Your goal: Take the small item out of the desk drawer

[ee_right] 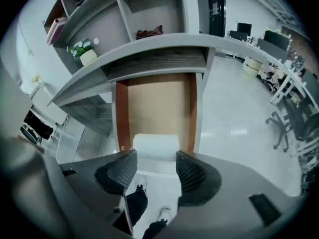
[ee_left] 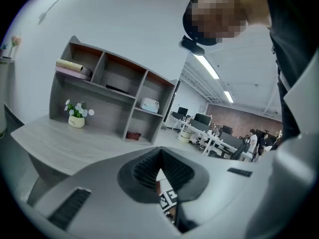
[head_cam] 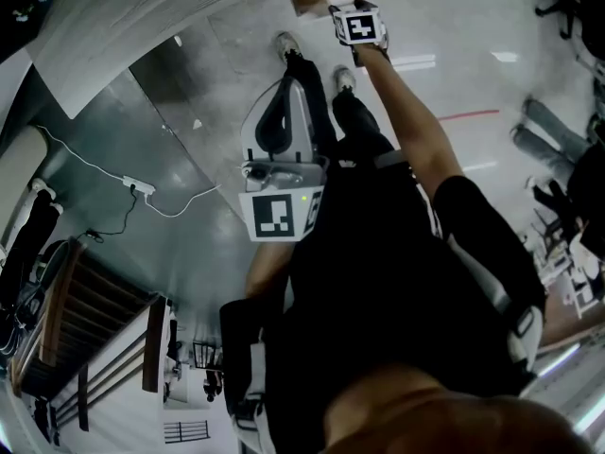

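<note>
The grey desk [ee_right: 149, 53] with its shelf unit [ee_left: 114, 93] fills the far side of the scene; under the desktop the drawer [ee_right: 159, 103] stands pulled out toward the person, its brown bottom bare in all that shows but for one thing at the near end. The head view shows the right arm stretched far forward to that drawer, while the left one sits back, close to the body.

The right gripper [ee_right: 155, 159] has its jaws set moderately apart with the small white item [ee_right: 154, 144] between them; both ribbed pads lie against the item's sides, so it looks gripped, though how firmly cannot be told. The item is at the drawer's near end, and whether it rests on the bottom or is just off it is unclear.

The left gripper [ee_left: 160, 159] is narrow, its jaws almost together with only a slit between, and nothing in them; it points at the shelves, well apart from the drawer, and seems to have no part in this step.

By this reading the grasp is made and the lifting-out is in hand; the next move calls for a steady hold and a lift up and back toward the person, clear of the drawer's near edge and red-brown side walls.
</note>
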Demonstrator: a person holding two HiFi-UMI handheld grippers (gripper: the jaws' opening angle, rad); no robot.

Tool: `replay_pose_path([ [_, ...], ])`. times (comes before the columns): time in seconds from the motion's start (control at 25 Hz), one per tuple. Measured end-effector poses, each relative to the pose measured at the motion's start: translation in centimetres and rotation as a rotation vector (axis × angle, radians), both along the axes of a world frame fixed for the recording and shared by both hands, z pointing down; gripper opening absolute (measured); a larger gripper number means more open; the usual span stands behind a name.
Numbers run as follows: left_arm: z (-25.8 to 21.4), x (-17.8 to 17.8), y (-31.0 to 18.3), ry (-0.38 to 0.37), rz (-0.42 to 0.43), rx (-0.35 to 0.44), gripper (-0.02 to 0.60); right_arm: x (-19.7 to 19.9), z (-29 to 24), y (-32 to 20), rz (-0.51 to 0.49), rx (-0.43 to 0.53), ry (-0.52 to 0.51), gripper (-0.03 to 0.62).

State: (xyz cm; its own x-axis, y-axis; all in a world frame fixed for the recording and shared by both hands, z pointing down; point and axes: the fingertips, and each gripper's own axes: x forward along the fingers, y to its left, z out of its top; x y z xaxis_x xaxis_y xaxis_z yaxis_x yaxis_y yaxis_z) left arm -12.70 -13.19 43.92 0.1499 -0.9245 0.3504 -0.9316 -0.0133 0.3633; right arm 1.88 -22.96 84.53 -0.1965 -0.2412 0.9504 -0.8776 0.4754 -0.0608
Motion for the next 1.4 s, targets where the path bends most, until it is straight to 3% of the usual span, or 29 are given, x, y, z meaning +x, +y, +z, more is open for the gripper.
replay_pose_path([
  [0.64, -4.4, 3.1, 3.3, -0.084, -0.014, 0.072, -0.011, 1.2, -11.9, 0.0, -0.018, 0.158, -0.135, 0.244],
  [1.4, -9.5, 8.9, 9.9, -0.138, -0.078, 0.149, -0.011, 5.4, -23.7, 5.6, -0.076, 0.296, -0.305, 0.244],
])
